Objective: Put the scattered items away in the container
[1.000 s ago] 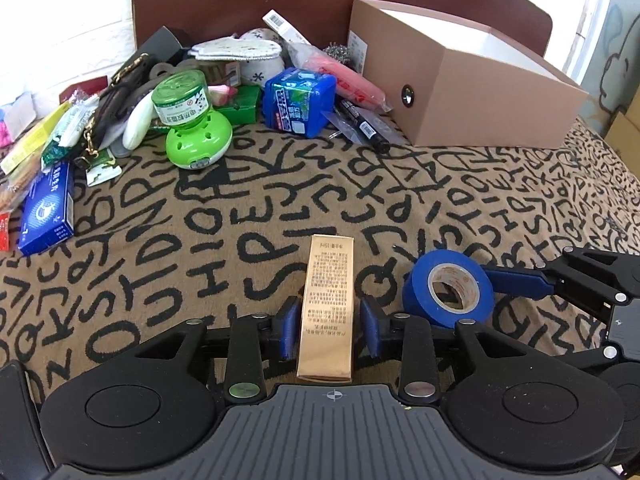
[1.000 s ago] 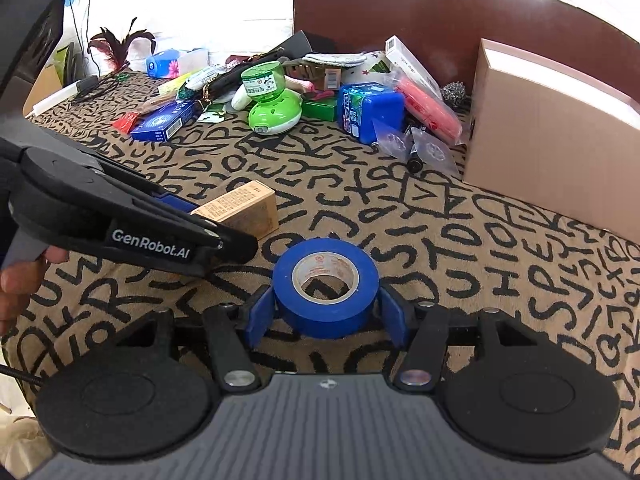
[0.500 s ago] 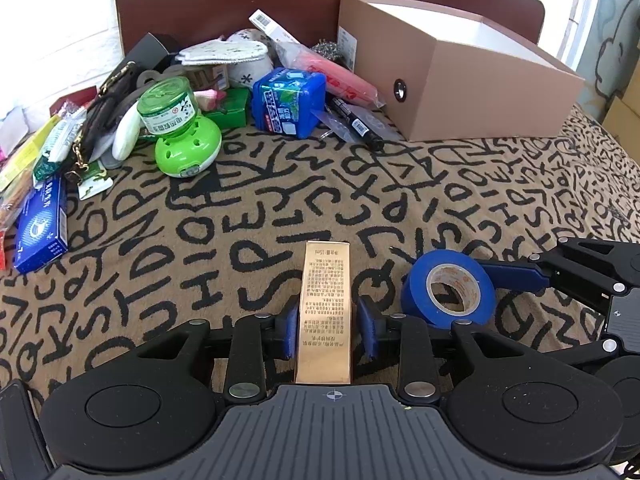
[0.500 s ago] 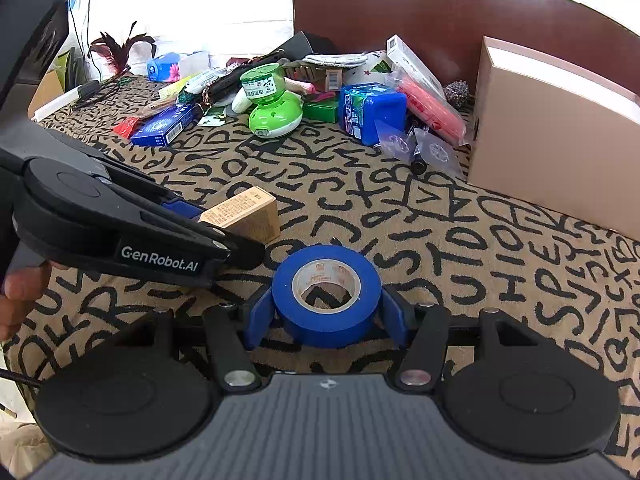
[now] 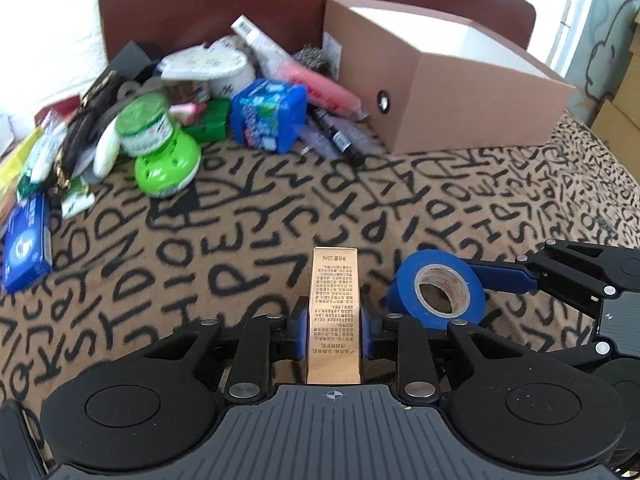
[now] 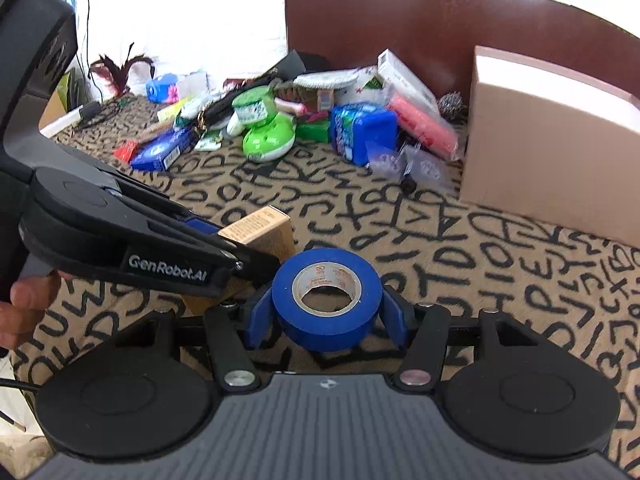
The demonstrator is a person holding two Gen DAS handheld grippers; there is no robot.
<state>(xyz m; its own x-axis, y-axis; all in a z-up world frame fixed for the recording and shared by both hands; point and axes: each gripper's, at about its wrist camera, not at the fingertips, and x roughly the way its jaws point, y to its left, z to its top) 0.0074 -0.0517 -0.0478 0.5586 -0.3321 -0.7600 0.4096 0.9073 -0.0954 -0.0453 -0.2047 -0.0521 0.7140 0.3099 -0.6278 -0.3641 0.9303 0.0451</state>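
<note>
Both grippers are loaded. The left gripper is clenched on a slim gold carton, its blue pads pressing the carton's long sides near the rear end, so most of the carton juts forward of the grip. The right gripper is clenched on a roll of blue tape, pads bearing on opposite sides of the roll's outer wall, core hole facing up.

Landmark: the open brown cardboard box, which is the container. Both held items are well short of the box, on its near side over the lettered bedspread; the carton sits further from the box's front wall than the tape does, and the two grippers are close beside each other. The remaining clutter, including a green air-freshener and a blue packet, lies to the left of the box, with a marker just beside the box's near-left corner.

Judgement: the step in hand is the carry to the box. Recommendations:
- Raise both loads above the box rim before crossing it.
- Hold the carton level; its overhang could lever it out of the pads.
- Stagger the two grippers to avoid a clash at the opening.
- Release only once inside the walls, low down.
</note>
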